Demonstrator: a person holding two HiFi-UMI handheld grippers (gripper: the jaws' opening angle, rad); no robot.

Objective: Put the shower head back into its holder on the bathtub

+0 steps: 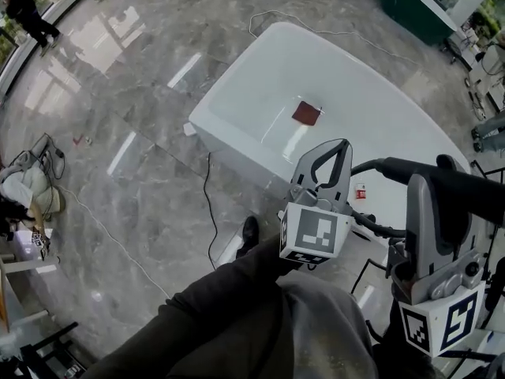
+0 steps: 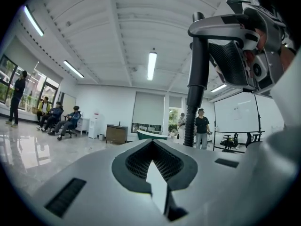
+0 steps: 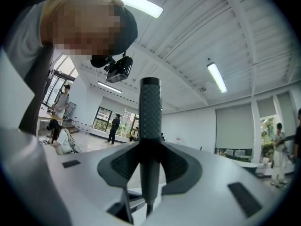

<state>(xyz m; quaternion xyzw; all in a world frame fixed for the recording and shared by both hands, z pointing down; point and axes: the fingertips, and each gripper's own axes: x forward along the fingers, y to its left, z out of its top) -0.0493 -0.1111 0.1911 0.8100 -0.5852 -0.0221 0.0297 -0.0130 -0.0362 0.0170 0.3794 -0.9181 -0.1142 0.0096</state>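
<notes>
My right tongs [image 3: 149,166] clamp the dark shower head [image 3: 150,112] by the bathtub's [image 1: 229,93] near right edge, left tongs [image 1: 341,145] pinched on nothing; I'd locate the unseen holder first, then lower slowly.

Looking down on a glossy grey stone floor [image 1: 142,133], mirroring pale light at far left and carrying a black cable [image 1: 207,204] near and a white cable [image 1: 300,16] far. Catching a dark green counter [image 1: 410,6] at far right. Glowing overhead from strip lights [image 2: 151,65] on a white ribbed ceiling [image 2: 117,22]. Letting in daylight through tall windows [image 2: 9,86] at left; showing a pale blind [image 2: 148,108] and a brown cabinet [image 2: 116,133] at the far wall.
</notes>
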